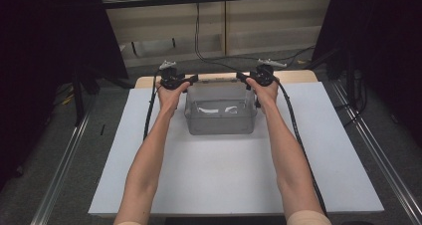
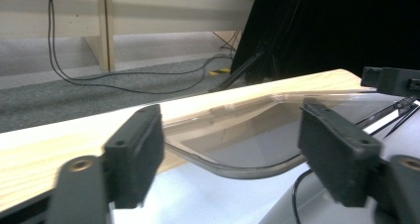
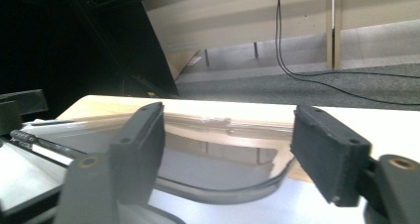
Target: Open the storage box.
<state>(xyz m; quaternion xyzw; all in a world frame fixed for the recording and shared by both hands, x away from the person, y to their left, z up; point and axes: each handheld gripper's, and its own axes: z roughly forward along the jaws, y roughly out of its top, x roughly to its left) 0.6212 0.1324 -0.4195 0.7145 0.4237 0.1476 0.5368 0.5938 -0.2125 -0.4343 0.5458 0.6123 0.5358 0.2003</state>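
From the high view, one clear rectangular plastic bin [image 1: 220,110] sits at the far middle of the white surface [image 1: 234,180], with the left hand-held gripper [image 1: 191,78] and right hand-held gripper [image 1: 242,77] at its two far corners. The left gripper view shows that gripper's jaws apart, astride the bin's rounded corner without pressing it. The right gripper view shows the same at the opposite corner, jaws spread wide.
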